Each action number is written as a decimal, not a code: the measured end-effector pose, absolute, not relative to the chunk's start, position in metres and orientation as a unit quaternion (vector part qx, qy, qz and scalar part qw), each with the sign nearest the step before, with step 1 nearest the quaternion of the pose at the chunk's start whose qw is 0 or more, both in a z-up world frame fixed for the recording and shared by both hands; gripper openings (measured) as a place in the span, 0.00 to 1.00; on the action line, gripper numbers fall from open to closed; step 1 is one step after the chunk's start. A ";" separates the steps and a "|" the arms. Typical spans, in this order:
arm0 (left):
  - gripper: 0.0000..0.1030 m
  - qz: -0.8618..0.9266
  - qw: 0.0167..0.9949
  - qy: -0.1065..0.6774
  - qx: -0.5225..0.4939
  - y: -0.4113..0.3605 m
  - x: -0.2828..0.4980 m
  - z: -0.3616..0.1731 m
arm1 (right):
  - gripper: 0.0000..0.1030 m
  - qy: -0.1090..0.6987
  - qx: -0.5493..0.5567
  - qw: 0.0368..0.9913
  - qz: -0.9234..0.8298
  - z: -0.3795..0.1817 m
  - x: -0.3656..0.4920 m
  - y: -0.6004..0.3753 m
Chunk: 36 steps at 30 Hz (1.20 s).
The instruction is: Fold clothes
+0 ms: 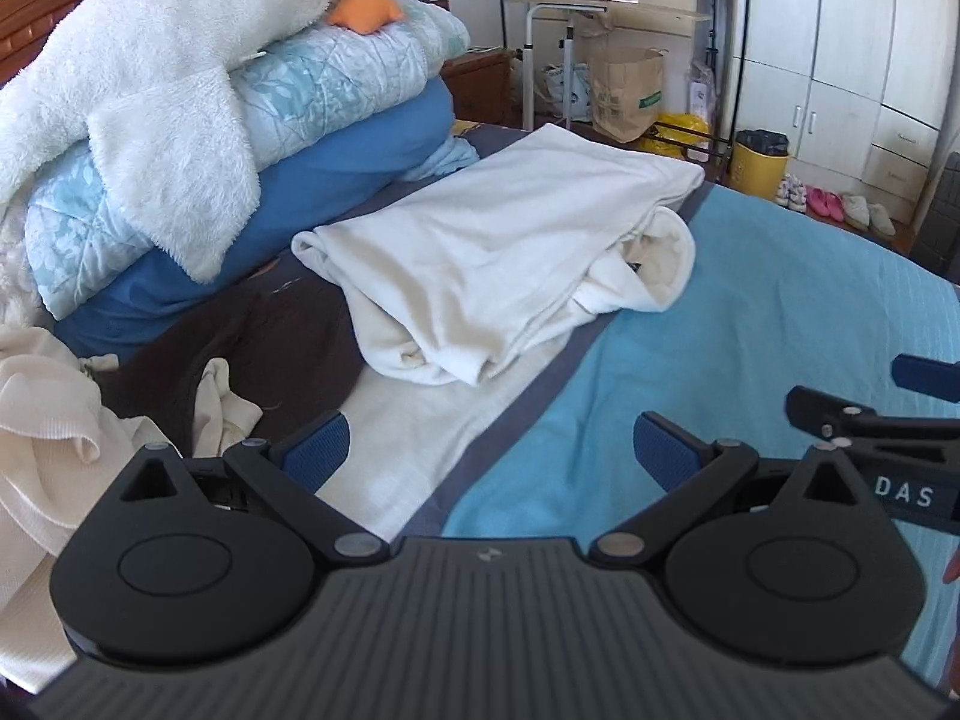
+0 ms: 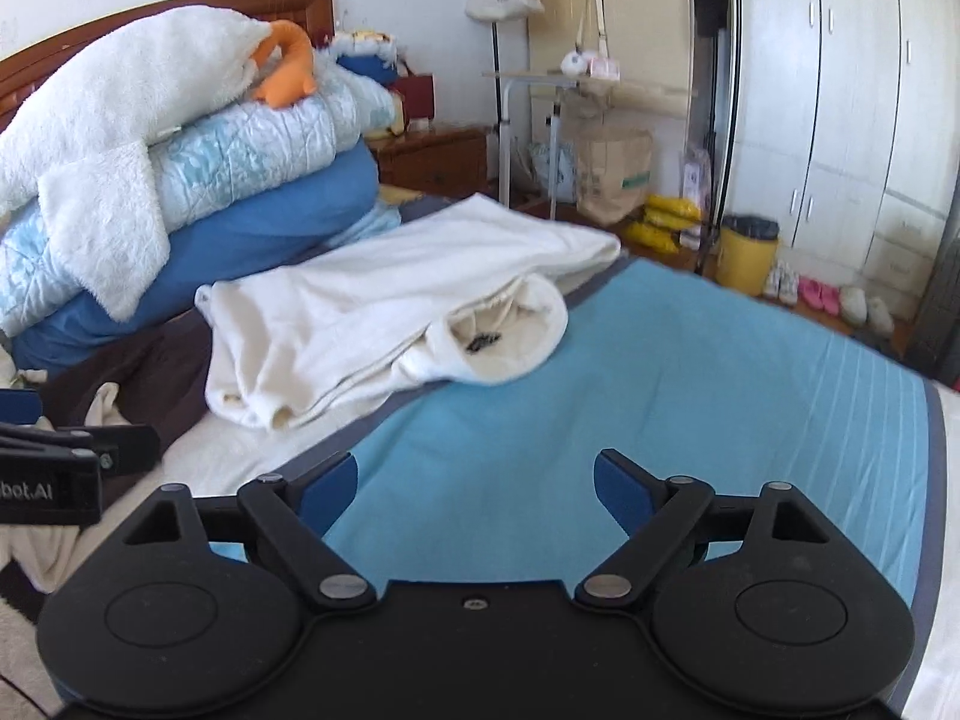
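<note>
A cream hooded garment [image 1: 480,258] lies roughly folded on the bed, its hood [image 1: 654,264] rolled up at the right; the right wrist view shows it too [image 2: 384,312]. My left gripper [image 1: 489,450] hovers open just in front of it, over white sheet and blue cover, holding nothing. My right gripper [image 2: 477,486] is open over the light blue bed cover [image 2: 660,390], well short of the garment. Each gripper shows at the edge of the other's view. A brown garment [image 1: 258,348] and a cream knit garment [image 1: 48,420] lie crumpled at the left.
Stacked bedding [image 1: 240,138] with a white plush goose [image 1: 138,72] on top rises at the back left against the headboard. Beyond the bed stand a side table [image 1: 600,18], a paper bag [image 1: 627,96], a yellow bin [image 1: 759,165], shoes [image 1: 840,204] and white wardrobes [image 1: 852,36].
</note>
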<state>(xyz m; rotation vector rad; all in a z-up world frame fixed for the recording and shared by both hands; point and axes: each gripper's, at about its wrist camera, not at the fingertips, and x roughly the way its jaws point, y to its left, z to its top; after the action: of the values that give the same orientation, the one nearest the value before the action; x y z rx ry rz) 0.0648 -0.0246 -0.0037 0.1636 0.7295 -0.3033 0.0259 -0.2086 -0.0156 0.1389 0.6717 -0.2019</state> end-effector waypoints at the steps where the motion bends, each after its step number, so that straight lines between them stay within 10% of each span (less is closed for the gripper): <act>1: 1.00 -0.148 0.919 0.355 0.080 -0.024 0.061 -0.004 | 0.89 0.332 0.071 0.935 -0.098 -0.014 0.024 -0.208; 36: 1.00 -0.156 0.913 0.360 0.115 -0.037 0.022 -0.014 | 0.93 0.335 0.093 0.931 -0.114 -0.012 -0.014 -0.213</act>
<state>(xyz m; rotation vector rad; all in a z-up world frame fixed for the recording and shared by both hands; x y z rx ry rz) 0.0224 -0.0367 -0.0141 0.2378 0.7407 -0.3205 -0.0137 -0.2126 -0.0119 0.1903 0.6856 -0.2336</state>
